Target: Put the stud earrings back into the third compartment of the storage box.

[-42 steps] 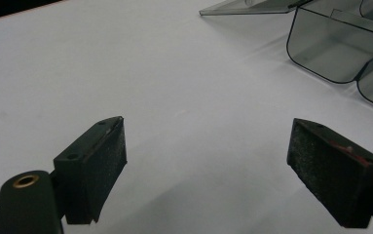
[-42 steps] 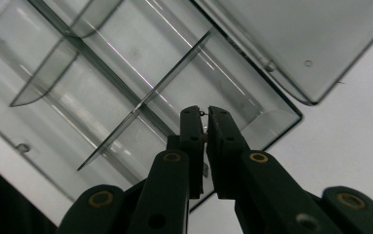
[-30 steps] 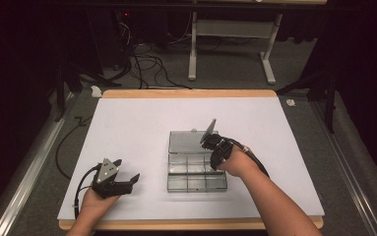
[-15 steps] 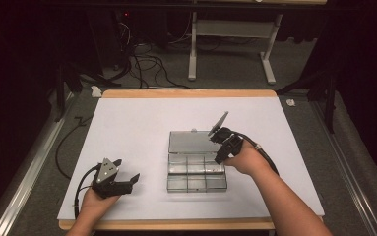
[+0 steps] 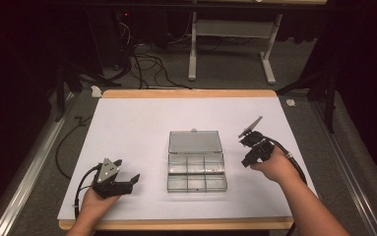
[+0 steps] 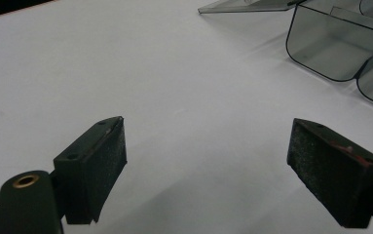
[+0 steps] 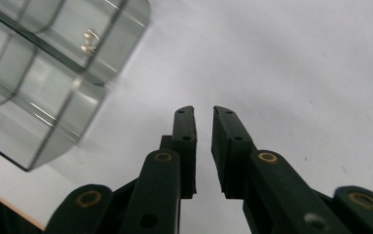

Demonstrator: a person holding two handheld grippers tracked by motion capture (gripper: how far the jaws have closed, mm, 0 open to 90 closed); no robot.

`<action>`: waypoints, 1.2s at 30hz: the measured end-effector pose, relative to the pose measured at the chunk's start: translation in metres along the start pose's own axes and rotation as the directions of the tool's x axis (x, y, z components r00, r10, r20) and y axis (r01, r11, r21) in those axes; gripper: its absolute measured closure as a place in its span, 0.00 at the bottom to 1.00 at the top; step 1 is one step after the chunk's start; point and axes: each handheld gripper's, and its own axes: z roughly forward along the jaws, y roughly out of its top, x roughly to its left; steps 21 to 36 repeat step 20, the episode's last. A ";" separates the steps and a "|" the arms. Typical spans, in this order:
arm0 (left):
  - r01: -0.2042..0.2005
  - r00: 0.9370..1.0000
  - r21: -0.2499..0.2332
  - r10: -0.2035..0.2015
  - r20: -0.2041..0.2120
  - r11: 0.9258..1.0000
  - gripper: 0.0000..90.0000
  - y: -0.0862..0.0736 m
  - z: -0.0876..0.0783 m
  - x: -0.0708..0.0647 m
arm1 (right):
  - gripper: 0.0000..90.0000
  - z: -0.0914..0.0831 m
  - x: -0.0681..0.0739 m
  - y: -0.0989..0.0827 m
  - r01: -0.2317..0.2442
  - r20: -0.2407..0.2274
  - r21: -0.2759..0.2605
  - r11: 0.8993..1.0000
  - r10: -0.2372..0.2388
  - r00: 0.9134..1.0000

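On the white table top, near its middle, a clear plastic compartment box is lying open, its lid folded back flat on the far side and touching the tray along the hinge. Its compartments are looking empty from above, though in the right gripper view a small metal glint is showing behind one clear wall, too blurred to identify.

Just right of the box, apart from it, the right gripper is hanging above the table in the person's hand. Its jaws have just been opening a little; they are standing a narrow slot apart, nearly parallel, with nothing between them. Toward the near left corner, well apart from the box, the left gripper is resting low over the table, its jaws spread wide and gripping nothing; its own view is showing bare table between the pads and a corner of the box at the far right.

As for risks, I am judging that the box is light and sitting loose, so a gripper coming back in low could be nudging or sliding it instead of catching it. The right jaws are too narrow for a wall or the lid edge unless widened first. The trailing cable could be dragging across the near right of the table.

No brand, label or writing is readable anywhere.
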 end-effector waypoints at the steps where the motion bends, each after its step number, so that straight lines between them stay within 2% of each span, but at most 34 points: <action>1: 0.000 1.000 0.000 0.000 0.000 1.000 0.17 0.000 0.000 0.000 | 0.88 0.001 -0.002 -0.003 -0.008 -0.001 -0.005 1.000 0.008 1.000; 3: -0.003 1.000 0.002 0.003 0.002 1.000 0.17 0.000 0.000 0.000 | 0.88 0.004 -0.005 -0.012 -0.041 -0.005 -0.023 0.999 0.041 0.999; 4: -0.003 1.000 0.002 0.003 0.002 1.000 0.17 0.000 0.000 0.000 | 0.88 0.004 -0.005 -0.012 -0.041 -0.005 -0.023 0.999 0.041 0.999; 5: -0.004 1.000 0.003 0.004 0.003 1.000 0.17 0.000 0.000 0.000 | 0.88 0.008 -0.011 -0.020 -0.041 -0.015 -0.060 0.997 0.040 0.999; 6: -0.004 1.000 0.003 0.004 0.003 1.000 0.17 0.000 0.000 0.000 | 0.88 0.008 -0.011 -0.020 -0.041 -0.015 -0.060 0.997 0.040 0.999; 7: -0.007 1.000 0.005 0.007 0.005 1.000 0.17 0.000 0.000 0.000 | 0.88 0.012 -0.014 -0.028 -0.058 -0.021 -0.092 0.994 0.056 0.998; 9: -0.007 1.000 0.006 0.007 0.006 1.000 0.17 0.000 0.001 0.000 | 0.88 0.014 -0.014 -0.032 -0.060 -0.017 -0.106 0.992 0.059 0.998; 10: -0.007 1.000 0.006 0.007 0.006 1.000 0.17 0.000 0.001 0.000 | 0.88 0.018 -0.014 -0.040 -0.079 -0.039 -0.148 0.986 0.074 0.996; 11: -0.009 1.000 0.006 0.009 0.005 1.000 0.17 0.000 0.001 0.000 | 0.87 0.020 -0.014 -0.044 -0.081 -0.031 -0.171 0.982 0.077 0.997; 12: -0.009 1.000 0.006 0.009 0.005 1.000 0.17 0.000 0.001 0.000 | 0.87 0.020 -0.014 -0.044 -0.081 -0.031 -0.171 0.982 0.077 0.997; 13: -0.010 1.000 0.007 0.010 0.004 1.000 0.17 0.000 0.001 -0.001 | 0.86 0.024 -0.012 -0.052 -0.088 -0.039 -0.213 0.973 0.081 0.996; 17: -0.011 1.000 0.007 0.011 0.002 1.000 0.17 0.000 0.001 -0.001 | 0.82 0.032 -0.008 -0.065 -0.113 -0.060 -0.287 0.951 0.100 0.993; 18: -0.011 1.000 0.007 0.011 0.002 1.000 0.17 0.000 0.001 -0.001 | 0.82 0.032 -0.008 -0.065 -0.113 -0.060 -0.287 0.951 0.100 0.993; 19: -0.013 1.000 0.008 0.013 0.001 1.000 0.17 0.000 0.001 -0.001 | 0.82 0.035 -0.007 -0.071 -0.125 -0.052 -0.317 0.940 0.114 0.992; 36: -0.013 1.000 0.008 0.013 0.001 1.000 0.17 0.000 0.001 -0.001 | 0.82 0.035 -0.007 -0.071 -0.125 -0.052 -0.317 0.940 0.114 0.992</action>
